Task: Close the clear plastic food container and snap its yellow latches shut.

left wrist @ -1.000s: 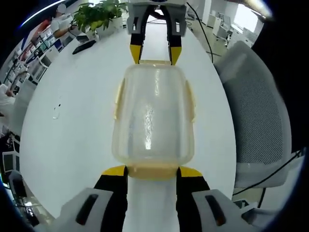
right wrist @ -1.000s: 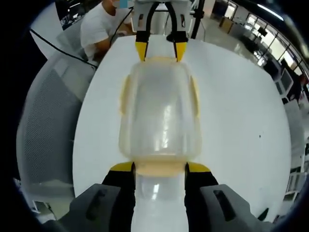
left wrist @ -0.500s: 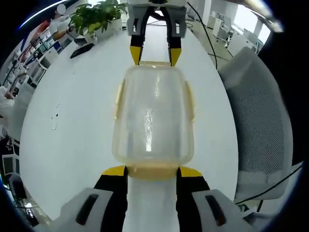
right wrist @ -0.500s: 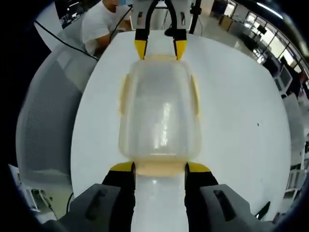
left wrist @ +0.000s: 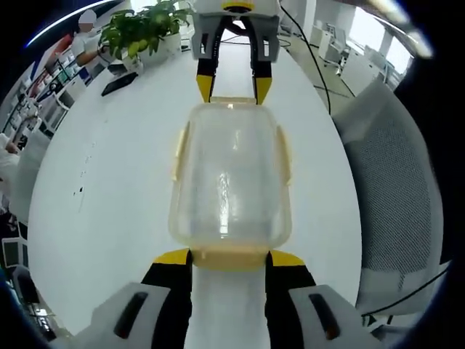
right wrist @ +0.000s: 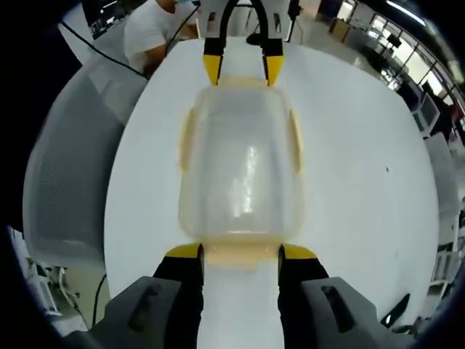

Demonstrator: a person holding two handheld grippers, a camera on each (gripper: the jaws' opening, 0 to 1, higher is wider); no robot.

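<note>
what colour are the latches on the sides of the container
Pale yellow: the side latch on the clear container shows best in the right gripper view.

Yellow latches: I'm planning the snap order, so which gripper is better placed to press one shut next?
Neither clearly: the left gripper and right gripper each straddle an end latch of the container. Either could start.
</note>
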